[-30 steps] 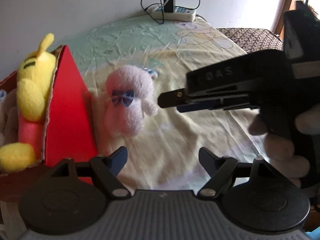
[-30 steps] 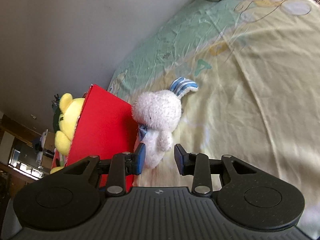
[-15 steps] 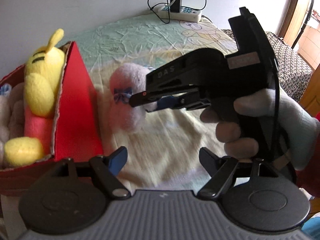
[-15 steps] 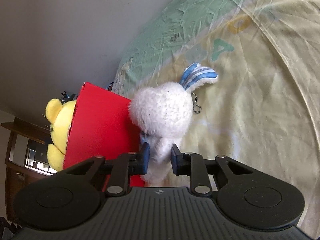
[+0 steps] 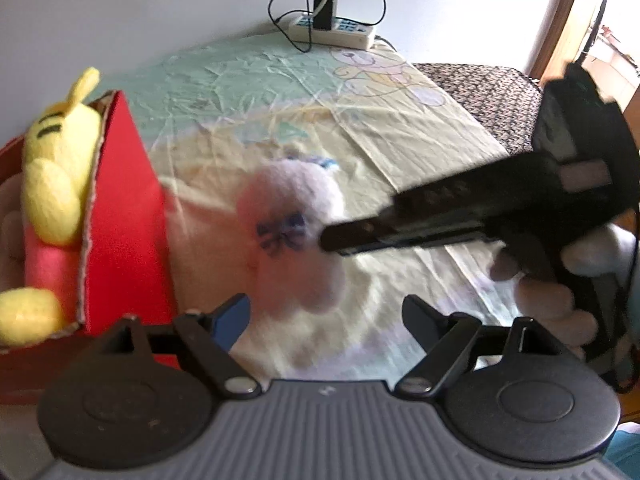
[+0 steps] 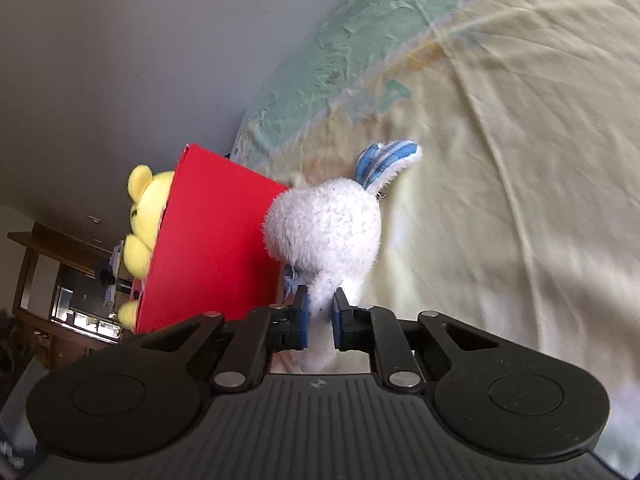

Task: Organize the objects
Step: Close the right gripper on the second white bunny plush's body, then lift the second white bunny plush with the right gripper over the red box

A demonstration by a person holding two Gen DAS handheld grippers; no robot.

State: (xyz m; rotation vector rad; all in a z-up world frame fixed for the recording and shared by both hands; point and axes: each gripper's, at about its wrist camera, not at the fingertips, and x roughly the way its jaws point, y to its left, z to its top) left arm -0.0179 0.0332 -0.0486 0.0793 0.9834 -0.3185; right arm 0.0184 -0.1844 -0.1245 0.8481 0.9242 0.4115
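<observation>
The white plush rabbit (image 6: pixel 324 236) sits between the two blue-padded fingers (image 6: pixel 301 316) of the right gripper (image 6: pixel 320 316). They are clenched on its lower body, while its head and striped blue ear rise above them. The rabbit lies on the pale yellow and green sheet (image 6: pixel 500 140), just beside the red box (image 6: pixel 212 248). A yellow plush toy (image 6: pixel 146 216) is inside this box.

In the left wrist view the rabbit is blurred, with a blue bow on its front. The lettering on the side of the right gripper is too blurred to read.

The left gripper (image 5: pixel 326 318) points down at the sheet. Its fingers are opening and nothing is between them. The rabbit is just beyond them. A gloved hand (image 5: pixel 560 280) holds the right gripper, which reaches in from the right.
</observation>
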